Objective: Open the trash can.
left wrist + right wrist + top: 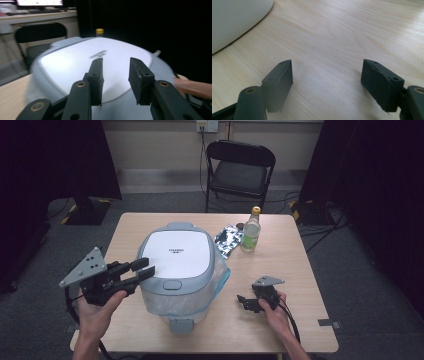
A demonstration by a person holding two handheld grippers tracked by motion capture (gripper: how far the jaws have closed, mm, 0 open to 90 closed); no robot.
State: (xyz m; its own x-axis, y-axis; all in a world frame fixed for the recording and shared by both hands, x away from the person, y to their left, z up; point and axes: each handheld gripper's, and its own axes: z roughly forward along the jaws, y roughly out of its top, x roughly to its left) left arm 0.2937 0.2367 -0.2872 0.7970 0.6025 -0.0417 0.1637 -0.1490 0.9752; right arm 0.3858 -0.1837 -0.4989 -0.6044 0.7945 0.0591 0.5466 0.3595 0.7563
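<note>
A white rice cooker [175,265] with a grey rim and a closed lid stands mid-table, and a clear bluish plastic bag hangs round its body. My left gripper [146,269] hovers at the cooker's left edge at lid height. In the left gripper view that gripper [116,61] points across the lid [70,65], jaws a little apart with nothing between them. My right gripper [243,303] rests low on the table to the cooker's right. Its jaws [327,66] stand wide over bare wood, with the cooker's white wall [234,20] at the upper left.
A clear bottle [251,232] with a yellow cap and a crumpled foil packet [227,240] sit behind the cooker to its right. Beyond the wooden table [290,260] stands a black chair [240,167]. Cables trail from both grippers off the front edge.
</note>
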